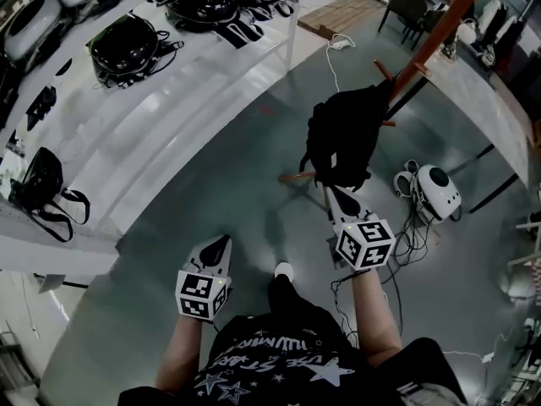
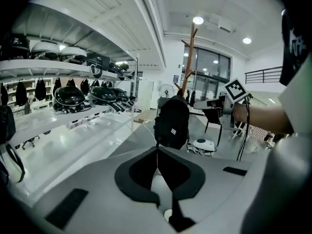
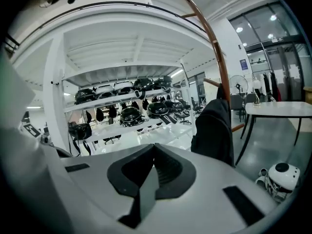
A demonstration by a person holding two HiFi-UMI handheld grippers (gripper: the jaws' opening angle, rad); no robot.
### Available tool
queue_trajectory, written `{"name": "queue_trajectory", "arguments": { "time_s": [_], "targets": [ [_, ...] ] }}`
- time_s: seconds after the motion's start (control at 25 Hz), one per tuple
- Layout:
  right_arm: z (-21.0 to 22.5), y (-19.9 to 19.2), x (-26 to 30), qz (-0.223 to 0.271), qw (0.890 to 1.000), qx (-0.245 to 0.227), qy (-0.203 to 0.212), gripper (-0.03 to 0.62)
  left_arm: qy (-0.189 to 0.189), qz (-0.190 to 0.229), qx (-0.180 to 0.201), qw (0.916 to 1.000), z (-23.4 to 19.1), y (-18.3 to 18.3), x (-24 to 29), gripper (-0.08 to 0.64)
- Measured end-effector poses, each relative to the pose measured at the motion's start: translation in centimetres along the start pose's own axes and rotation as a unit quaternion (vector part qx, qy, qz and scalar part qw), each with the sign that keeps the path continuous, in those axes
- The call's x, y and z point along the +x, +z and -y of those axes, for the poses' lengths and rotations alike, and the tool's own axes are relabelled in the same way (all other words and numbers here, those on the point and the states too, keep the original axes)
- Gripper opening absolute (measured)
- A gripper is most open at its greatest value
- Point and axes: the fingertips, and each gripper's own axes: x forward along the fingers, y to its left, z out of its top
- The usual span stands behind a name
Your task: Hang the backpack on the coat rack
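Backpack: black backpack (image 1: 342, 138) hangs on the coat rack (image 1: 439, 32), against the brown pole, its bottom clear of the floor.
Left gripper (image 1: 218, 245): jaws pressed together with nothing between them. It is held low over the grey floor, well apart from the backpack, which lies straight ahead in the left gripper view.
Right gripper (image 1: 336, 197): jaws clenched on nothing. In the head view the tips sit just below the bag's lower edge; I cannot tell if they touch it. In the right gripper view the bag is off to the right of the jaws.
Floor by rack: white helmet (image 1: 435, 189) among loose cables, near the rack's base.
Shelving: white shelves (image 1: 169, 117) at left carry black helmets (image 1: 127, 45); a black bag (image 1: 38, 180) sits at the near end.
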Motion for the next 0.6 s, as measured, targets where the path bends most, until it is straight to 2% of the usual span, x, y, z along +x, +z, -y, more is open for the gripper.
{"name": "queue_trajectory", "arguments": {
  "time_s": [0.4, 0.6],
  "targets": [
    [-9.3, -2.0, -5.2, 0.002, 1.0, -0.024, 0.016, 0.012, 0.01, 0.03, 0.003, 0.9995, -0.4, -2.8, -10.1, 0.02],
    [-13.2, -3.7, -8.6, 0.002, 0.999, -0.032, 0.015, 0.012, 0.005, 0.034, 0.021, 0.9992, 0.1, -4.8, -14.4, 0.02]
  ]
}}
